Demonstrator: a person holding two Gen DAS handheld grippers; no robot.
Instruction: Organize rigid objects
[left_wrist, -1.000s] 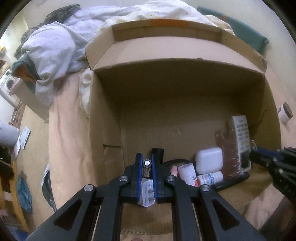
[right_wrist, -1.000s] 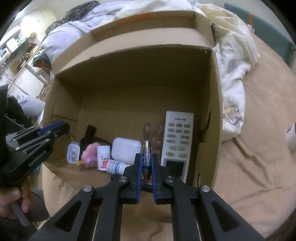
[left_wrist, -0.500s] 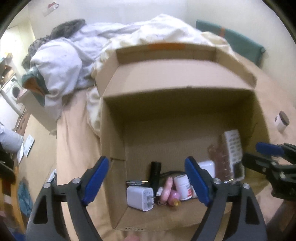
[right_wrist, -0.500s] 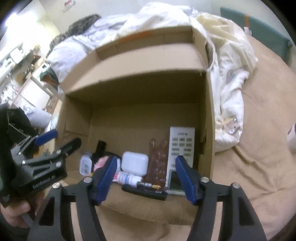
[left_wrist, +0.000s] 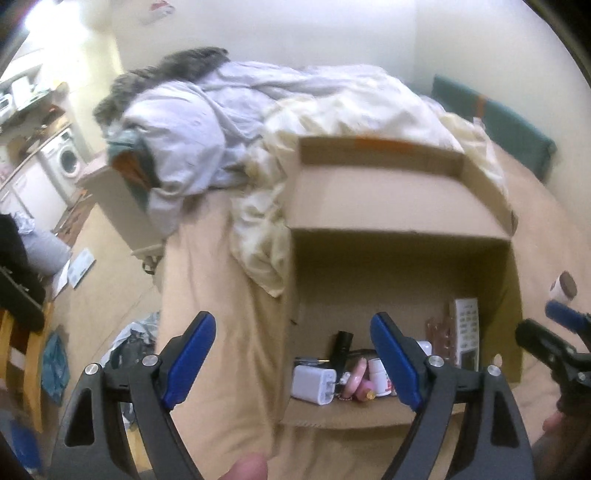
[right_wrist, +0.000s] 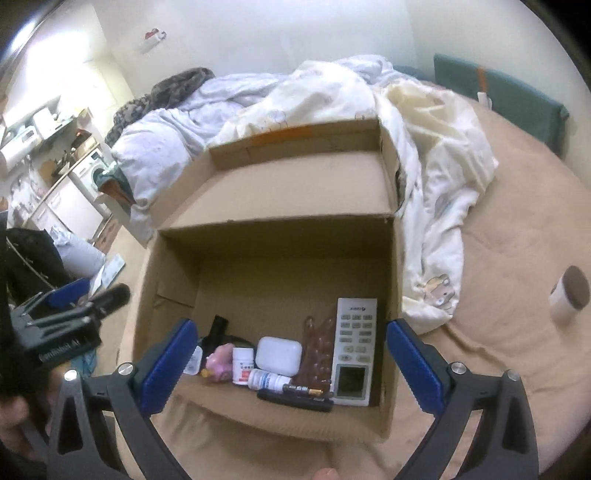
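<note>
Both my claws have just been opening with nothing between them: left claw (left_wrist: 291, 354) and right claw (right_wrist: 291, 360) spread above the cardboard box (right_wrist: 280, 192) on the bed (right_wrist: 517, 258). Along the box's near wall lie battery (right_wrist: 301, 388), charger (left_wrist: 314, 380), remote (right_wrist: 352, 350).
</note>
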